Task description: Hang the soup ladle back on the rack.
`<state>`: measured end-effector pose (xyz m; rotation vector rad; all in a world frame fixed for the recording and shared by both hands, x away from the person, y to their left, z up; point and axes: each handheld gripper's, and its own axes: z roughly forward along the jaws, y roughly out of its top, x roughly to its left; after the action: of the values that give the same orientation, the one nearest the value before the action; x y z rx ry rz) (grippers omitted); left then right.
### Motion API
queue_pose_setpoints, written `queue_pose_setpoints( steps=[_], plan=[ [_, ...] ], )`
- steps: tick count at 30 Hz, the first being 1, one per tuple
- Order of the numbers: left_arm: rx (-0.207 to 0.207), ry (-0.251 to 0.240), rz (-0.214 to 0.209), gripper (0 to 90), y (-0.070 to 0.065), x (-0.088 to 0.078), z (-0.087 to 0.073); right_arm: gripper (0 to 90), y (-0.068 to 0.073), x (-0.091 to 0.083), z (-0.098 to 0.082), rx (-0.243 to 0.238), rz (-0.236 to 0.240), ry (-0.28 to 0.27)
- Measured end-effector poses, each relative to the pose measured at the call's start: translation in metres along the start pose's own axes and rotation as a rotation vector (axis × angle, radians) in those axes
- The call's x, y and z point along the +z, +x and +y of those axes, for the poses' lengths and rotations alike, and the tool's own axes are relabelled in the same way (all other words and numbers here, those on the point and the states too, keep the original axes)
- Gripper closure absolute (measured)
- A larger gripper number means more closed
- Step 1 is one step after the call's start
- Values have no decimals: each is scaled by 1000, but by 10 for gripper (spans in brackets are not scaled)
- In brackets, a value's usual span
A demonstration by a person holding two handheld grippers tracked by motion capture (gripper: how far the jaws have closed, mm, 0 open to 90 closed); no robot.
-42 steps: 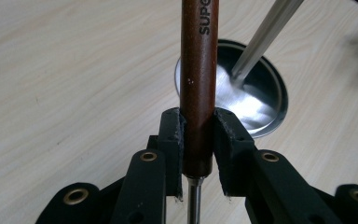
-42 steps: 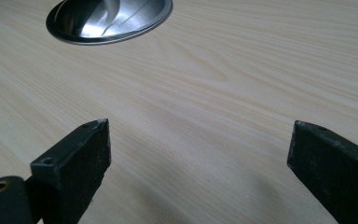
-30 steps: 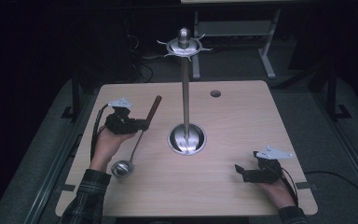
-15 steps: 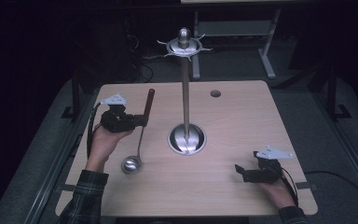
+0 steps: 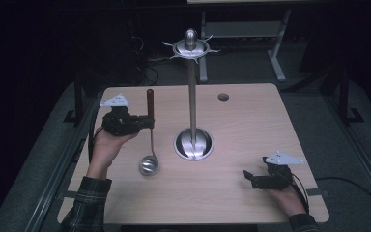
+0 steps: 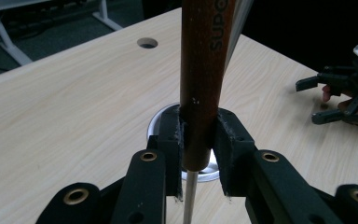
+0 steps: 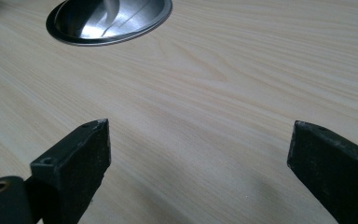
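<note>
Left claw (image 5: pixel 147 122) pinches the ladle (image 5: pixel 149 145) by its wooden handle, bowl hanging just above the bench (image 5: pixel 251 125); stiff, bowl-heavy, best gripped on wood. Centre: hook stand (image 5: pixel 192 96). Right claw (image 5: pixel 251 179) rests spread, empty.

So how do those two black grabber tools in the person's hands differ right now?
The left gripper is clamped on the ladle by its brown wooden handle, while the right gripper holds nothing, its jaws wide apart. The left gripper is raised above the table with the ladle hanging upright; the right gripper sits low at the table's near edge. Both are black two-jaw tools topped by a grey plate.
</note>
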<state>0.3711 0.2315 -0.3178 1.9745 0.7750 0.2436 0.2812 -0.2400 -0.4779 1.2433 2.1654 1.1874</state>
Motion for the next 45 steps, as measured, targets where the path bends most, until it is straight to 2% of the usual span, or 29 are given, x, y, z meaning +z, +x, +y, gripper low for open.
queue_pose_setpoints(
  steps=[8,9,16,20,30,37,45],
  plan=[
    [43,-40,-7,734,-10,-7,11,53,0,0,0,2,-3,-4],
    [60,-50,-10,734,-14,-9,15,53,0,0,0,-1,-2,-5],
    [92,-75,-13,734,-21,-16,31,53,0,0,0,2,-5,-5],
    [119,-95,-22,734,-27,-24,47,53,0,0,0,4,-5,-7],
    [153,-108,-36,733,-35,-31,71,53,0,0,0,3,-7,-7],
    [177,-114,-59,733,-41,-31,94,53,0,-1,0,6,-8,-8],
    [193,-114,-84,733,-47,-28,108,53,0,-1,-1,7,-7,-8]
  ],
)
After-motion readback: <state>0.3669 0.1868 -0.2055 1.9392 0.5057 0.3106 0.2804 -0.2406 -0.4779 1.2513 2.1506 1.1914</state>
